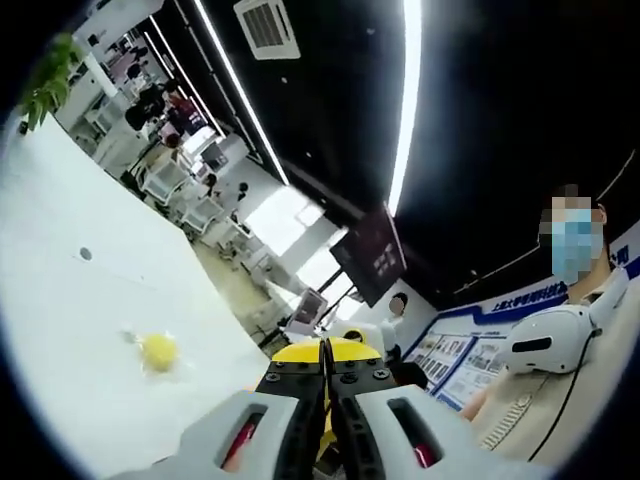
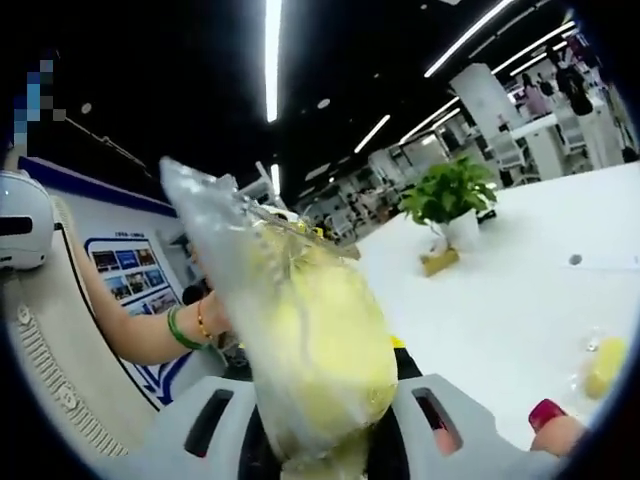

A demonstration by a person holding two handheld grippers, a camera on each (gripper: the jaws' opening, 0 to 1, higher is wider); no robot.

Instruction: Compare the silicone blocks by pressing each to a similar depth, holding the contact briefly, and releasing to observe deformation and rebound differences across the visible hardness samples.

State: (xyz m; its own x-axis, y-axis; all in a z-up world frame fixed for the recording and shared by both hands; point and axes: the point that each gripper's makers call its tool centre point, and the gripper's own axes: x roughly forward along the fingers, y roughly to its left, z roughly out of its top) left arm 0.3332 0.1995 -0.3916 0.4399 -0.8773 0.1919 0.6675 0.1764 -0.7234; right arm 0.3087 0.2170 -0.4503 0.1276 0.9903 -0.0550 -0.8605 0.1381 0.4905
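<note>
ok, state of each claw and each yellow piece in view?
left claw: shut, tips meeting in front of something yellow
right claw: shut on the yellow block in clear plastic wrap, held up off the table
small yellow wrapped lump: lying loose on the white table
potted green plant: upright

Nothing here reads clearly. The blue-and-white wall display board carries white characters along its blue band, too blurred to make out, and the same board shows only small picture panels. The dark hanging screen bears faint, unreadable marks.
</note>
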